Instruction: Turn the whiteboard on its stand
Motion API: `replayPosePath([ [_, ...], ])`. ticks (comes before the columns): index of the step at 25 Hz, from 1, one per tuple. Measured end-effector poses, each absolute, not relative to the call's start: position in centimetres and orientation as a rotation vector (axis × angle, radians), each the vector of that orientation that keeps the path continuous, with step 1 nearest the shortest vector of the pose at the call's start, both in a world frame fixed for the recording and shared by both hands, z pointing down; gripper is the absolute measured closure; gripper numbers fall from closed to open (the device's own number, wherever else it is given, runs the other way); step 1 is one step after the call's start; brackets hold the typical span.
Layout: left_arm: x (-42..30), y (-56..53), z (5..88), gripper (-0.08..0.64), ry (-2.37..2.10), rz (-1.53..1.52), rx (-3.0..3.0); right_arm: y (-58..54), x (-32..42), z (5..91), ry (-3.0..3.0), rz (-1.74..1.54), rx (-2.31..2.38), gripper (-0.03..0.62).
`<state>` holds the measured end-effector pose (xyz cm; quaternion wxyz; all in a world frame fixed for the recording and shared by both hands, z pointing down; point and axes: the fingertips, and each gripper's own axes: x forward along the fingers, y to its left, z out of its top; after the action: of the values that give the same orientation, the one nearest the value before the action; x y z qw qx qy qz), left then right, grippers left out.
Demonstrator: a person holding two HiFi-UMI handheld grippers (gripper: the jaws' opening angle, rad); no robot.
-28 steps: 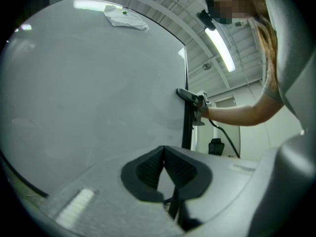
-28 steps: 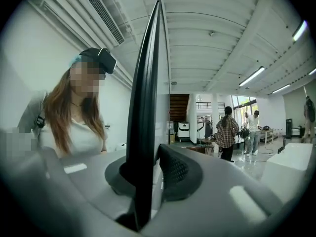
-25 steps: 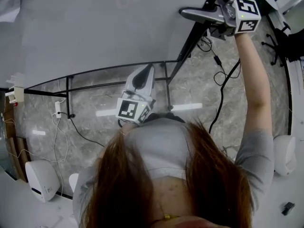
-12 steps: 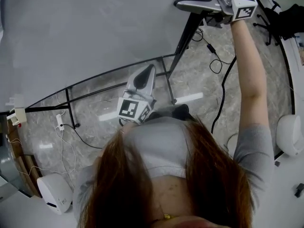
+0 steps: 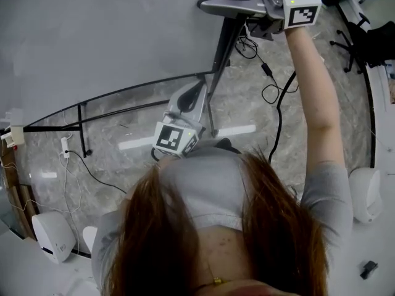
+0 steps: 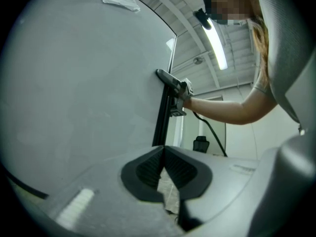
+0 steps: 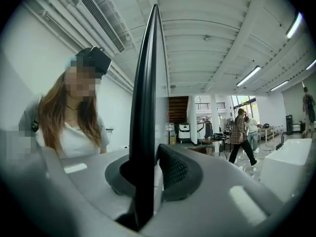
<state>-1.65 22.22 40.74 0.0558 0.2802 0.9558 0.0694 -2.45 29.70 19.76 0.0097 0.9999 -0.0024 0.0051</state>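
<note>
The whiteboard (image 5: 111, 36) is a big grey panel filling the upper left of the head view, on a black stand (image 5: 123, 97). My right gripper (image 5: 210, 6) reaches out at arm's length to the board's right edge and is shut on its black frame edge (image 7: 145, 107), which runs up between the jaws of my right gripper (image 7: 148, 167). My left gripper (image 5: 196, 88) hovers close to my chest, pointing at the board's lower part, shut with nothing in it. In the left gripper view the left gripper (image 6: 164, 154) faces the whiteboard (image 6: 84, 83), with the right gripper (image 6: 173, 85) visible on the board's edge.
Black cables (image 5: 271, 91) trail over the marble floor under the stand. White units (image 5: 52, 236) (image 5: 364, 196) sit on the floor at both sides, and an office chair (image 5: 364, 42) stands far right. People (image 7: 242, 132) walk in the background of the right gripper view.
The right gripper and the board edge it grips have shifted left in the head view, and the stand's post has swung with them. The left gripper has barely moved.
</note>
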Motion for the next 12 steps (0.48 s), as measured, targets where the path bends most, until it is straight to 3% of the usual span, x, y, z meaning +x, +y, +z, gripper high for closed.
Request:
replayPosePath([
  [12,-7.7,21.9,40.8,0.563,2.861,0.207,1.024,29.3,-5.7,20.0,-0.002,0.031,3.182,0.54],
])
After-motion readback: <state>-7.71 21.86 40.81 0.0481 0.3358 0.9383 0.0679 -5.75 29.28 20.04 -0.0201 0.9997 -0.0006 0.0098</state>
